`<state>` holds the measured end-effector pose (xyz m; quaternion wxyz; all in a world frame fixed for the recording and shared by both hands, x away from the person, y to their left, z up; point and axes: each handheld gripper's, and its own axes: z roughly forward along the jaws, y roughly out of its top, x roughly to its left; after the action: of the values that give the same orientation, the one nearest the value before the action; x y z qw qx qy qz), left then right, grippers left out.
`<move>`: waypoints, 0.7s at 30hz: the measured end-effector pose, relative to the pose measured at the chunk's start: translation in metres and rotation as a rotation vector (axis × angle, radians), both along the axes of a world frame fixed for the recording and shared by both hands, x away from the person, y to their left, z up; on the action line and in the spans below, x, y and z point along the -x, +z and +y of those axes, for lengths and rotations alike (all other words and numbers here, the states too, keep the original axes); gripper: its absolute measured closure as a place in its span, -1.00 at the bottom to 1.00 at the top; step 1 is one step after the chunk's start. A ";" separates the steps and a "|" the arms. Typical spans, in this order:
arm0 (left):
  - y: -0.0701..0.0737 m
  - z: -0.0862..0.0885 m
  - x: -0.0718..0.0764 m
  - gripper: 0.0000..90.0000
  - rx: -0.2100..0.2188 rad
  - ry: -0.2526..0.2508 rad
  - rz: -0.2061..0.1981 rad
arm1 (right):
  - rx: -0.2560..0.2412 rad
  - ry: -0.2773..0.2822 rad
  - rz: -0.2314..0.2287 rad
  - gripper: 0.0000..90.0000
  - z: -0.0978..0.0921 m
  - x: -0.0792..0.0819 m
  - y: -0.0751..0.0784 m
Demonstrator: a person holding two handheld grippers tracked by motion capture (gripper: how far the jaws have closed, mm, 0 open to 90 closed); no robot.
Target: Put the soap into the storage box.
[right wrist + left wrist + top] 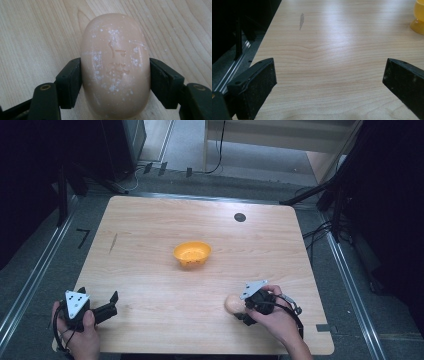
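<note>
The right gripper [243,307] has its jaws pressed against the two long flanks of a pale, peach-coloured soap bar [115,66], so the bar's long axis runs straight out ahead of the jaws and away from the hand. That is the relation the coming move depends on: the grip sits across the bar's narrow width, near its rear half, with the rounded front end sticking out free. In the high view the soap bar [233,304] lies at the near right of the worktop [150,245], low against the wood; whether it rests on the surface or is a touch lifted I cannot tell. The orange bowl [192,254] stands farther off toward the centre, ahead and to the left of the held bar, and well apart from it. The right hand [277,317] is plainly the nearer one to both.

The bar is a smooth, rounded oval, matte, with faint embossed marks on its top face and a scatter of white flecks and scuffs.

The left gripper [95,307] is at the near left corner, jaws wide apart over bare wood, holding nothing.
</note>
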<state>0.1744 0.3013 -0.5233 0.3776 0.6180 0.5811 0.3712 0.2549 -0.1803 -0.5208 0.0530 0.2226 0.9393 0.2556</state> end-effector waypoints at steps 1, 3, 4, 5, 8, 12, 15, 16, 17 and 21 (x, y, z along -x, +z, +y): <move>0.000 0.000 0.000 -1.00 0.000 0.000 0.000 | 0.001 -0.003 0.001 -0.27 0.000 0.000 0.000; 0.000 -0.001 0.000 -1.00 -0.003 0.000 -0.002 | 0.003 -0.014 0.012 -0.27 0.000 0.000 0.000; 0.000 -0.001 0.000 -1.00 -0.003 0.000 -0.002 | 0.003 -0.014 0.012 -0.27 0.000 0.000 0.000; 0.000 -0.001 0.000 -1.00 -0.004 0.000 -0.002 | 0.004 -0.015 0.013 -0.27 0.000 0.000 0.000; 0.000 -0.001 0.000 -1.00 -0.010 0.001 0.000 | 0.002 -0.012 0.013 -0.27 0.000 0.000 0.000; 0.000 -0.002 0.000 -1.00 -0.014 0.000 -0.002 | -0.001 -0.015 0.012 -0.28 0.000 0.001 0.000; 0.000 -0.002 0.000 -1.00 -0.018 -0.003 -0.003 | 0.000 -0.014 0.010 -0.27 -0.001 0.001 0.000; 0.000 -0.002 0.000 -1.00 -0.017 -0.003 -0.002 | 0.004 -0.011 0.010 -0.27 -0.001 0.001 0.000; 0.000 -0.002 0.000 -1.00 -0.017 -0.003 -0.002 | 0.004 -0.009 0.010 -0.26 -0.001 0.001 0.000; 0.000 -0.002 0.000 -1.00 -0.018 -0.004 0.004 | 0.007 -0.004 0.010 -0.26 -0.001 0.000 0.001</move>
<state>0.1747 0.2992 -0.5235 0.3716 0.6233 0.5773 0.3744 0.2545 -0.1810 -0.5202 0.0495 0.2253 0.9400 0.2512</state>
